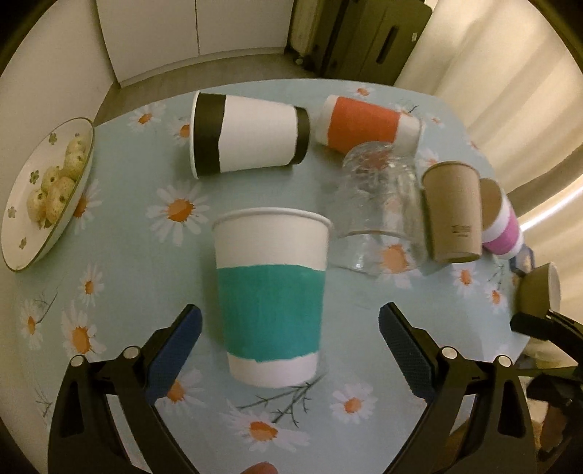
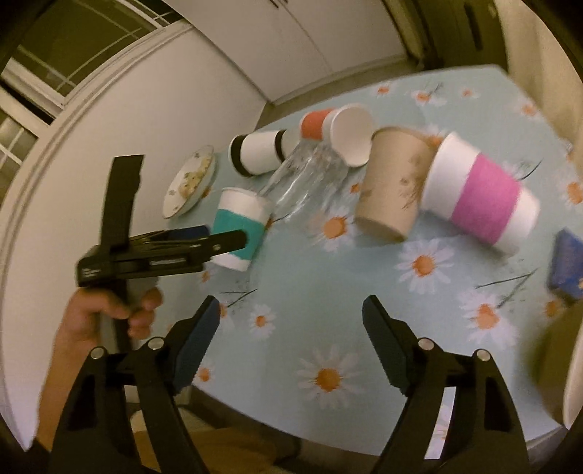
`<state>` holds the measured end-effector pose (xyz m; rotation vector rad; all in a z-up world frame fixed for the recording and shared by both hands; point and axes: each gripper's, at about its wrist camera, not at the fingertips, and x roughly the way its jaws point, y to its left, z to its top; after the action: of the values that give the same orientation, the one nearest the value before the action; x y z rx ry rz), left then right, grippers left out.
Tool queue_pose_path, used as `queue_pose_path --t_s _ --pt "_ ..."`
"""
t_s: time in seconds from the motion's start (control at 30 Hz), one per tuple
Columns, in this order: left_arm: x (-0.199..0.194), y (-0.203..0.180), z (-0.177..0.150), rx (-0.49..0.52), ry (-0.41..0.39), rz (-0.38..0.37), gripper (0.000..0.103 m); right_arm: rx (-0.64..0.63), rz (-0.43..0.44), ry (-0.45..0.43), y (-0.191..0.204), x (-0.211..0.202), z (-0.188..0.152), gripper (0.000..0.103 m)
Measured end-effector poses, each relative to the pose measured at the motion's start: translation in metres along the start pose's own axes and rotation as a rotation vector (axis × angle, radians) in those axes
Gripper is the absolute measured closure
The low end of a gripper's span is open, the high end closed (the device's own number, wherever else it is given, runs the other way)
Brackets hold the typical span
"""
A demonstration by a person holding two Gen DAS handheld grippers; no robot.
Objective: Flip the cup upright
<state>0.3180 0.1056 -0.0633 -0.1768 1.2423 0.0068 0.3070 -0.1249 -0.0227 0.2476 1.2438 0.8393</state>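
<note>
A white paper cup with a teal band (image 1: 269, 302) stands upright on the daisy tablecloth, between the open fingers of my left gripper (image 1: 289, 335), which do not touch it. It also shows in the right wrist view (image 2: 238, 229), partly behind the left gripper. My right gripper (image 2: 291, 328) is open and empty above the table's near edge. Lying on their sides are a black-banded cup (image 1: 247, 135), an orange-banded cup (image 1: 364, 124), a clear glass (image 1: 379, 208), a brown cup (image 1: 453, 215) and a pink-banded cup (image 2: 481, 193).
A plate of round biscuits (image 1: 47, 193) sits at the table's left edge. A blue box (image 2: 568, 262) lies at the right. A dark suitcase (image 1: 364, 32) stands beyond the table. A wall runs along the left side.
</note>
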Motion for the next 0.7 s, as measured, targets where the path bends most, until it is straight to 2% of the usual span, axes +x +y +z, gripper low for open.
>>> queue_pose_path --t_s 0.17,0.3,0.5,0.7 --pt "0.008 0.009 0.005 -0.009 0.030 0.006 0.025 -0.004 0.029 0.023 0.003 0.006 0.002 0.024" --pt "0.012 0.010 0.006 -0.016 0.033 0.005 0.041 -0.007 0.035 0.027 0.006 0.007 0.002 0.024" --pt "0.009 0.013 0.005 -0.035 0.025 -0.019 0.042 0.002 0.048 0.027 0.004 0.009 0.002 0.024" --pt "-0.010 0.018 -0.003 -0.059 0.009 -0.022 0.042 0.005 0.077 0.030 0.003 0.009 0.001 0.024"
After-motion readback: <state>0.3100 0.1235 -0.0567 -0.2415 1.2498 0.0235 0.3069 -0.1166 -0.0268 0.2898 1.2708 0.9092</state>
